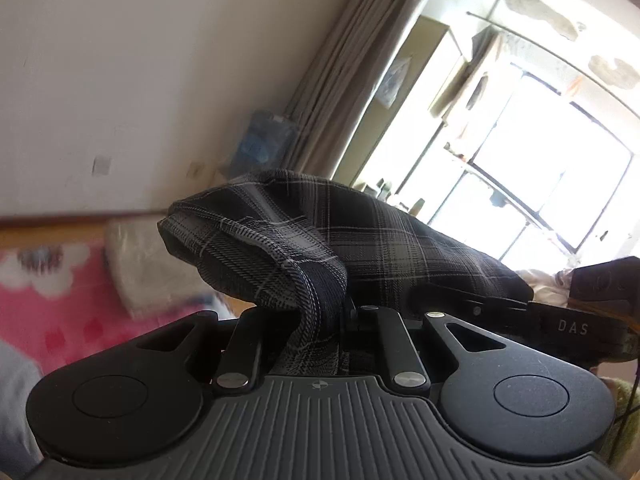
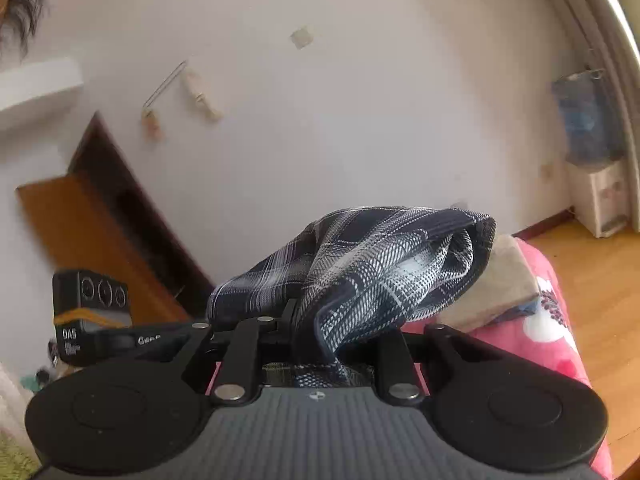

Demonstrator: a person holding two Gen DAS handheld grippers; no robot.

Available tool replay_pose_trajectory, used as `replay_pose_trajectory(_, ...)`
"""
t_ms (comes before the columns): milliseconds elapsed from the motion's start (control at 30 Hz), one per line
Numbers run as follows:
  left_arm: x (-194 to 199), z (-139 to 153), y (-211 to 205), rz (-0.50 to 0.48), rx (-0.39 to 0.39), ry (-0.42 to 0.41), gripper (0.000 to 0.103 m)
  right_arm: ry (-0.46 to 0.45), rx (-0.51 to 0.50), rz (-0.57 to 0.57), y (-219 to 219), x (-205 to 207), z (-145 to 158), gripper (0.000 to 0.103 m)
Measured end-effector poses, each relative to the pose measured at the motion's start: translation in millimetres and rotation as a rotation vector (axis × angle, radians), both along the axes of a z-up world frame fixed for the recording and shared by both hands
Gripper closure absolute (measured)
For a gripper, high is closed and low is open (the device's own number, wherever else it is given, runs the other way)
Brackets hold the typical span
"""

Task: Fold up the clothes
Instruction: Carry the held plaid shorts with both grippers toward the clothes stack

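Gripping opposite parts of the plaid garment [image 1: 384,240], the left gripper [image 1: 344,316] and right gripper [image 2: 296,320] each have jaws clenched on cloth, holding it raised above the pink bed [image 2: 560,320], likely to spread it before folding.

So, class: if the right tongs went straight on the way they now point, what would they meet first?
The right tongs are shut on the plaid cloth, which covers their tips. Beyond it lies the white wall, probably the first thing met, though depth is unclear.
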State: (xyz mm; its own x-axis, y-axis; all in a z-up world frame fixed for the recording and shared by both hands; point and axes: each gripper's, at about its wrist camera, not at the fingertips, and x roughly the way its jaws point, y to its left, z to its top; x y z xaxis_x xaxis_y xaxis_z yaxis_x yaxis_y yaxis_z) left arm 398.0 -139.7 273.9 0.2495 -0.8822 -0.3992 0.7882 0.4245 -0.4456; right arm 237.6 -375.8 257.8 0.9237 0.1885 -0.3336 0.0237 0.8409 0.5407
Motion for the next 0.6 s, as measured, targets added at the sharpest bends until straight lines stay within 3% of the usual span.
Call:
replay_pose_trajectory(133,26.9,-2.6,-1.5,0.022,-0.023,-0.009,0.09,-0.021,-0.01,-0.01,-5.8,36.6,2.3,0.082)
replay_pose_trajectory(333,47.7,-11.4,-32.4,0.094,0.009,0.005,0.09,-0.021,-0.022,0.047,-38.7,78.2,-11.7,0.082)
replay_pose_trajectory(467,77.0,-36.1,-56.3,0.214,0.05,0.008,0.09,-0.04,0.005,0.132,-79.7,114.7,-37.9,0.082)
replay_pose_trajectory(600,103.3,-74.6,-85.9,0.32,0.087,0.037,0.09,-0.046,0.023,0.22,-125.6,157.9,-82.5,0.082)
